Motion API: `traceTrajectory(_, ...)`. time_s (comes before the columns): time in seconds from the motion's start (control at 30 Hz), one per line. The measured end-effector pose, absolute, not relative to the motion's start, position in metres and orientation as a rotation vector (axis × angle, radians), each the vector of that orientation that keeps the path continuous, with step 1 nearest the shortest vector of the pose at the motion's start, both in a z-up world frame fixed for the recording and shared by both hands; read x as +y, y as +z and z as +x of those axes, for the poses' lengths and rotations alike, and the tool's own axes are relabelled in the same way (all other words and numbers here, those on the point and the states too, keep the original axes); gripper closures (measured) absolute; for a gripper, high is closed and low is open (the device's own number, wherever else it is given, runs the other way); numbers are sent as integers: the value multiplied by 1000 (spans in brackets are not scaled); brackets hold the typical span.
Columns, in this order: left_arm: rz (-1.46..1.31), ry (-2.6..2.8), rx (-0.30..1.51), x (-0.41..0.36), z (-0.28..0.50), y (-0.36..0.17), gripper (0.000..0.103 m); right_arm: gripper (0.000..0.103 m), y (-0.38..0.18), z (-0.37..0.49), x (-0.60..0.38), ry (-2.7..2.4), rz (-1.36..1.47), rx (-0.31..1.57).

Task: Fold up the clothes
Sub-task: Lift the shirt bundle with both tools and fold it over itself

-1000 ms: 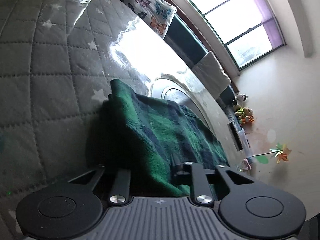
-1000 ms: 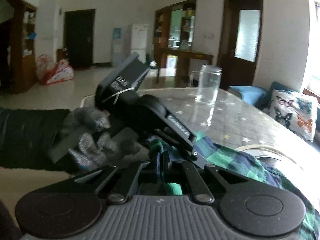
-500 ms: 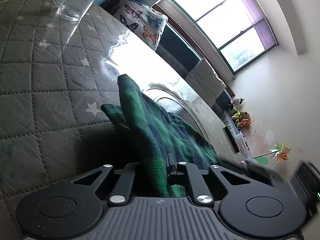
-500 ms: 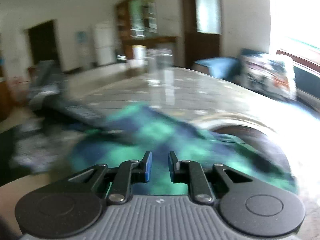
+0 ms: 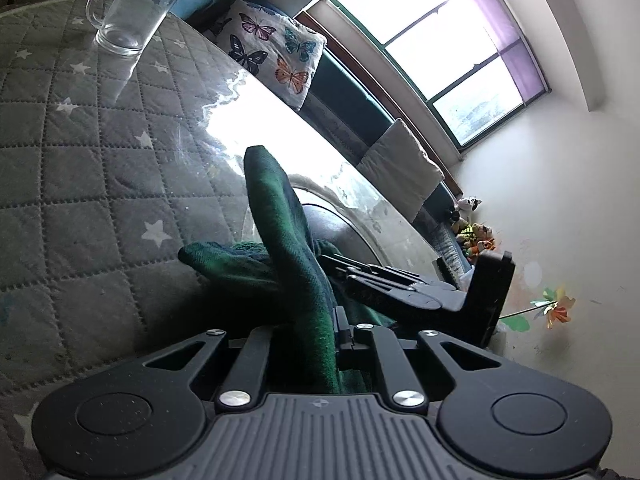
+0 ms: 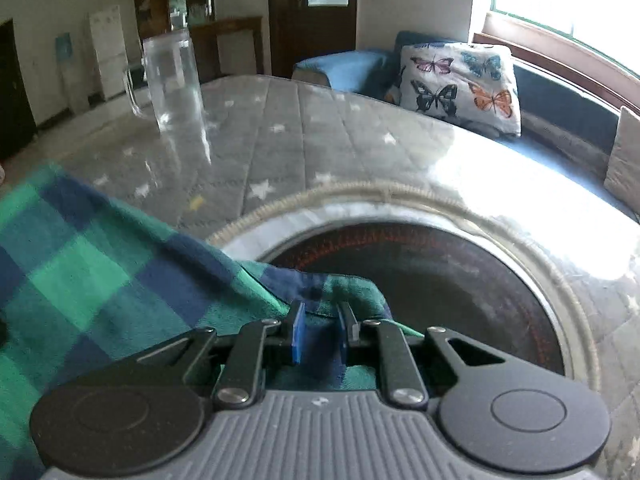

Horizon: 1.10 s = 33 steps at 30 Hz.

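A green and navy plaid garment (image 5: pixel 280 240) lies on the quilted grey table cover (image 5: pixel 80 160). My left gripper (image 5: pixel 320 328) is shut on a fold of it, which rises as a ridge between the fingers. The right gripper's body (image 5: pixel 400 284) shows beyond that ridge. In the right wrist view the plaid garment (image 6: pixel 100 272) spreads to the left, and my right gripper (image 6: pixel 322 320) has its blue pads slightly apart with the cloth's edge lying between them, over a dark round inset (image 6: pixel 440 280) in the table.
A clear glass mug (image 5: pixel 132 12) stands at the far side of the table; it also shows in the right wrist view (image 6: pixel 172 80). A butterfly cushion (image 6: pixel 460 80) lies on the sofa by the window. Toys and a paper flower (image 5: pixel 556 308) sit by the wall.
The left gripper has lifted the cloth fold higher into a steep ridge. The right gripper swung away from the left hand, toward the round inset, opening over the cloth's edge.
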<state>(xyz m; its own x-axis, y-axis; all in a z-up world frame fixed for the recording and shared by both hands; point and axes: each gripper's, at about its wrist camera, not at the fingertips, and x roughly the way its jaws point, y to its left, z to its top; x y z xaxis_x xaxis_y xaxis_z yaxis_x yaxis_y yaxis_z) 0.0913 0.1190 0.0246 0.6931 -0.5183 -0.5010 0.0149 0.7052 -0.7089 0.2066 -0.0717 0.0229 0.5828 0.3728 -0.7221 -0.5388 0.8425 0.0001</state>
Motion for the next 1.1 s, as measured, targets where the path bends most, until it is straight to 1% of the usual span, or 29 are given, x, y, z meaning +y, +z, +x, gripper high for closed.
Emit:
traceTrajectory(0.33,-753,-334,755,113,95,33,93,87,53,148,-103,594,-201,729)
traceTrajectory(0.53,-747,-336,754,105,97,42,93,86,37,135,-97,594,-225,746)
traceTrajectory(0.6,-742,-338,756,101,98,45,93,85,33,133,-97,590,-225,725)
traceTrajectory(0.87,-730,-325,763,84,106,60,93,83,51,100,-115,619,-193,715)
traceTrajectory(1.1,-719,-305,771,67,110,70,93,82,50,62,-128,664,-179,736)
